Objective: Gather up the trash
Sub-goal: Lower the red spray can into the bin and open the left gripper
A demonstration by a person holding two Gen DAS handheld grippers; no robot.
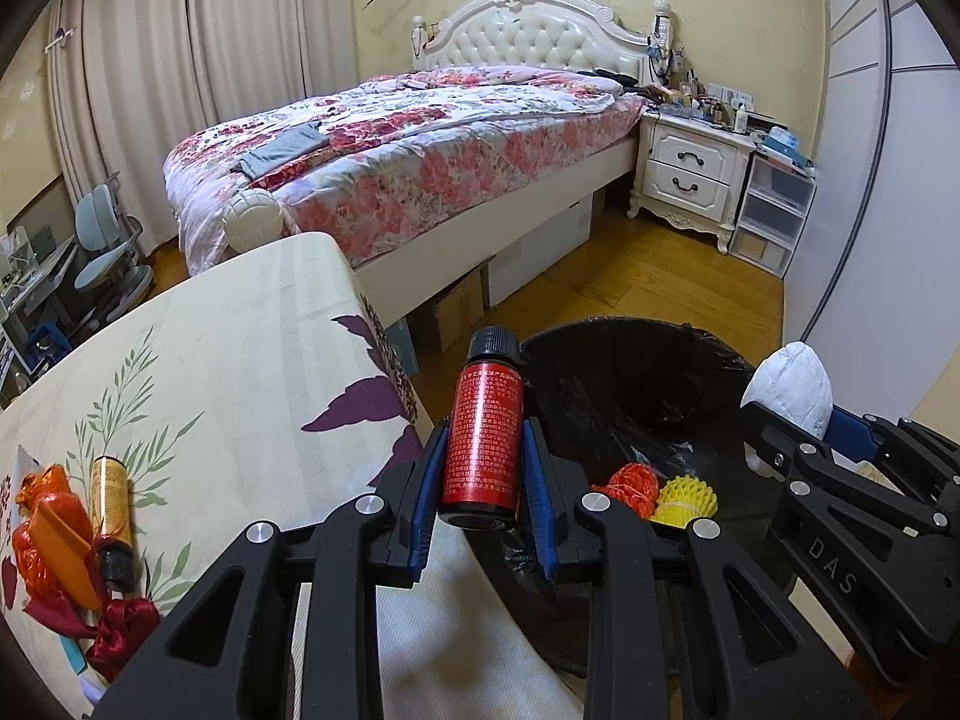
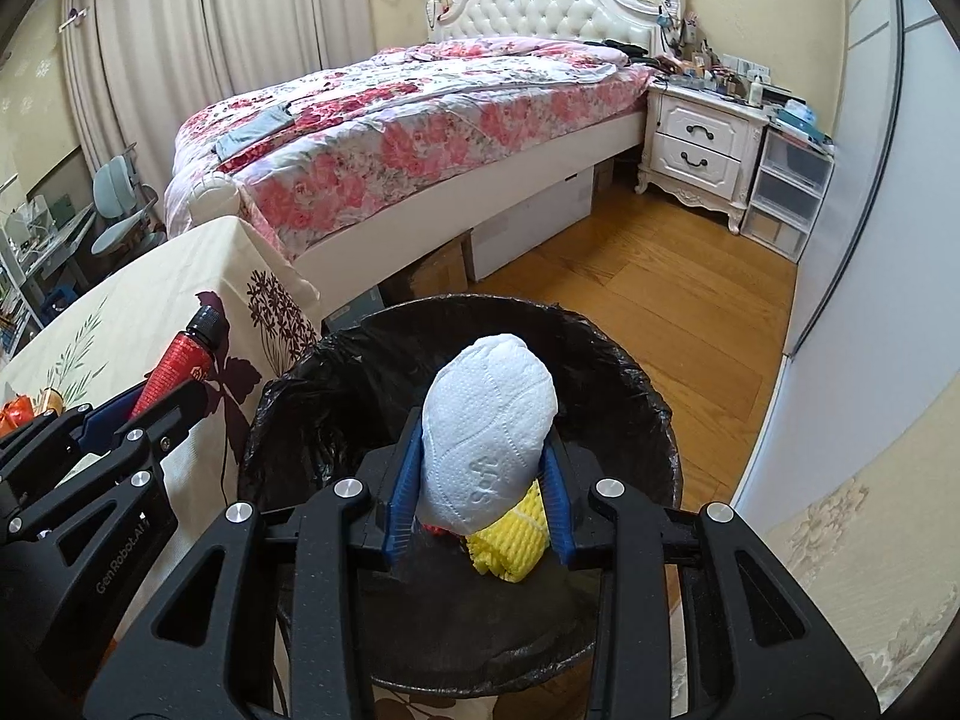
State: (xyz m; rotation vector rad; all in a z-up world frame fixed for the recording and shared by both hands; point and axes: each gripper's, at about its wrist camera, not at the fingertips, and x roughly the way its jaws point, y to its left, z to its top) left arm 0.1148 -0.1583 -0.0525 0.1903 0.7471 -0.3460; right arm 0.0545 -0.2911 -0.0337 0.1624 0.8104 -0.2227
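Claws first: both are loaded, and we hold them by the black-lined bin [image 2: 336, 360] so each piece can drop in. Our right claw [image 2: 480, 492] is clamped on a tissue wad [image 2: 489, 414] directly above it; our left claw [image 1: 480, 480] pinches a red bottle [image 1: 483, 438] at the tabletop [image 1: 240, 360] edge, where wrappers [image 1: 48, 528] remain.

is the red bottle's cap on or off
On. The red bottle, clamped in the left gripper, has its black ribbed cap seated on the neck; the right wrist view also shows it capped.
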